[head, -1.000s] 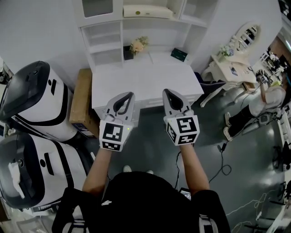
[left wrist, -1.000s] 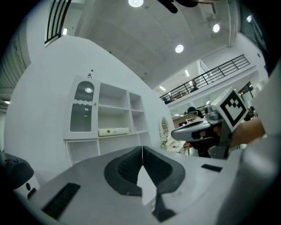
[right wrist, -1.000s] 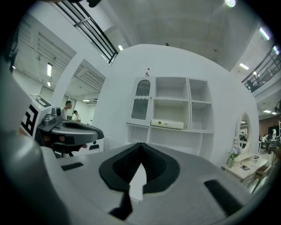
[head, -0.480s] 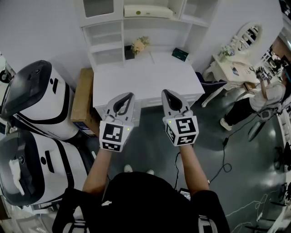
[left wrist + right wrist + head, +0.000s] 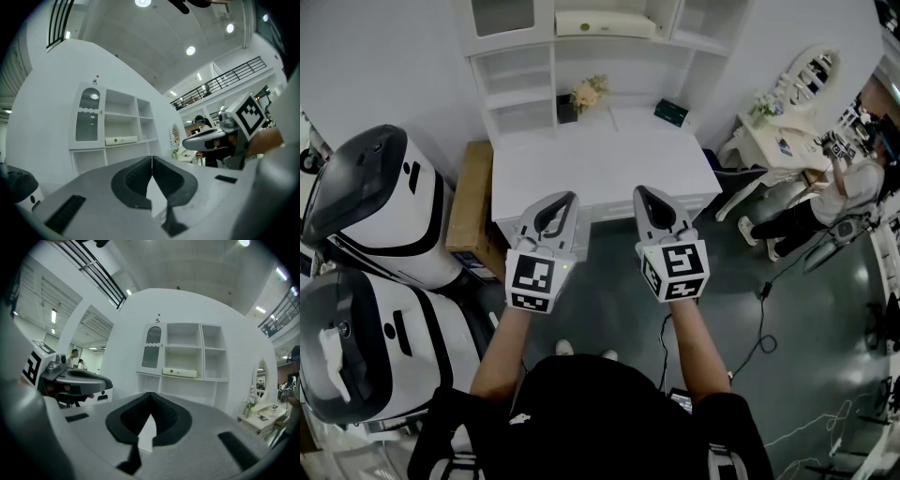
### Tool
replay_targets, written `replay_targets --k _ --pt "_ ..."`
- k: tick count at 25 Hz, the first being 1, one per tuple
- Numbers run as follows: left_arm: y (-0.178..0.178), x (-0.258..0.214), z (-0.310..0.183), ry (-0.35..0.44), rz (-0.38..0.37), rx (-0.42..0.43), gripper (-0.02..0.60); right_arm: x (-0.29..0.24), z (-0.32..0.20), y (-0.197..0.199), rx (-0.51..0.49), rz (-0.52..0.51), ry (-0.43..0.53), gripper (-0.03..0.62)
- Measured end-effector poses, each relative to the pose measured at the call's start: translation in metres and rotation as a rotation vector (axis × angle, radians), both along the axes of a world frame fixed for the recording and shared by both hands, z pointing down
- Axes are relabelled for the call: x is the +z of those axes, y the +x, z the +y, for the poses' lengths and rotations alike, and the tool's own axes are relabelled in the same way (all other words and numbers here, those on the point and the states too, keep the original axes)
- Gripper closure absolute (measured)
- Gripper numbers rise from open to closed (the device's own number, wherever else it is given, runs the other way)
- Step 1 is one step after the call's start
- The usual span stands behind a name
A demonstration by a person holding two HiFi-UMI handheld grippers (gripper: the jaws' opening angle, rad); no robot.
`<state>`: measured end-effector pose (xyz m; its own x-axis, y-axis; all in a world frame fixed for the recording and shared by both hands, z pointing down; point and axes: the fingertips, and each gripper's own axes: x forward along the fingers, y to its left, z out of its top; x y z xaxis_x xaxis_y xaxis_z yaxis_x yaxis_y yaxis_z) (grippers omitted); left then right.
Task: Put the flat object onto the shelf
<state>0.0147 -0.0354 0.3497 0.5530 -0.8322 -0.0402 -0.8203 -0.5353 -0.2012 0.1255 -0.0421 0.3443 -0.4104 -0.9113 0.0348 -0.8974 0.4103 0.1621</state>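
Note:
A small flat dark green object [image 5: 669, 112] lies at the back right of the white desk [image 5: 600, 164]. A long flat cream box [image 5: 605, 23] rests on a shelf of the white unit [image 5: 517, 89] above the desk, and shows too in the left gripper view [image 5: 121, 139] and the right gripper view [image 5: 179, 373]. My left gripper [image 5: 569, 196] and right gripper [image 5: 641, 190] hover side by side over the desk's front edge, pointing level at the shelves. Both are shut with nothing between the jaws, as each gripper view shows for the left [image 5: 152, 157] and the right [image 5: 150, 393].
A flower bunch [image 5: 584, 94] and a dark item [image 5: 564, 108] stand at the desk's back. Two big white and black machines [image 5: 366, 206] and a cardboard box [image 5: 472, 202] flank the left. At the right are a vanity table [image 5: 778, 136], a person [image 5: 834, 202] and floor cables [image 5: 759, 323].
Both grippers have stayed where they were, still shut. The person at the right has shifted stance on the floor.

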Motion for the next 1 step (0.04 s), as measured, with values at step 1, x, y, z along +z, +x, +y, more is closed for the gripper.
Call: replay_targets --k 1 --pt "0.0 -0.0004 -0.0003 0.0 0.0 0.0 0.574 -0.0001 -0.0001 0.0 0.0 0.001 -0.001 0.594"
